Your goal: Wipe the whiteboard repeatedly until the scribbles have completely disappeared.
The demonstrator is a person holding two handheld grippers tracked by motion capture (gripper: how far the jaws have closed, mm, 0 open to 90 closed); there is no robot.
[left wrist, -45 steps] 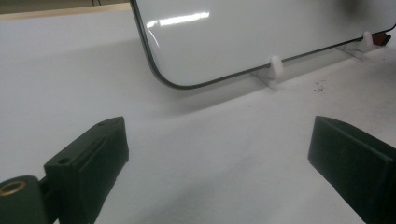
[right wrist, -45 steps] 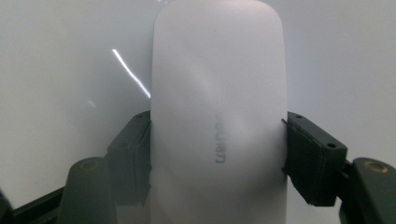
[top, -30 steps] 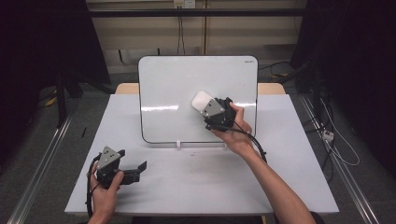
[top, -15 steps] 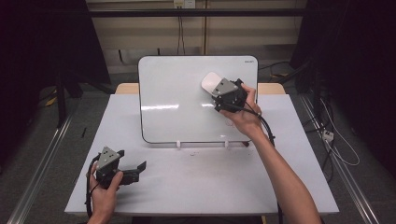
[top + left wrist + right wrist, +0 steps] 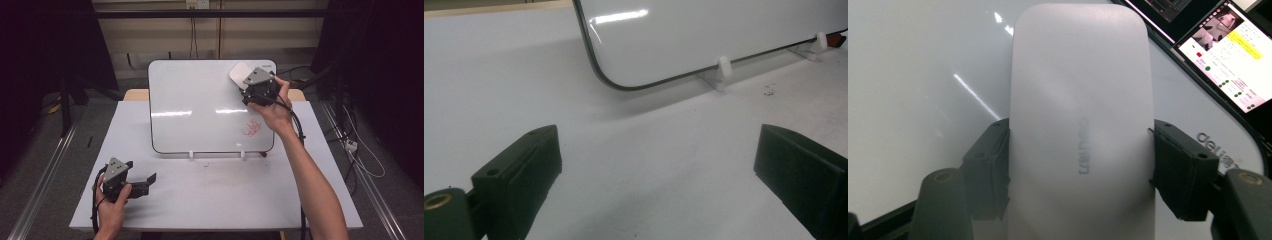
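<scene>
Eraser point(image 5: 1080, 125), white and oblong, sits clamped between the right claw point(image 5: 248, 81) jaws at the whiteboard's point(image 5: 200, 110) top right corner; its near end is cut off below the right gripper view. Red scribble point(image 5: 251, 129) (too small to read) lies partly behind the wrist. Left claw point(image 5: 142, 181) rests on the worktop point(image 5: 225, 195), jaws apart, holding nothing.

Black grippers point(image 5: 131, 181) — grey three-cornered plates, black cables, bare forearms.

We reach our right gripper point(image 5: 248, 86) toward one o'clock, arm outstretched, jaws clamped; our left gripper point(image 5: 142, 181) rests at seven o'clock, jaws apart.
</scene>
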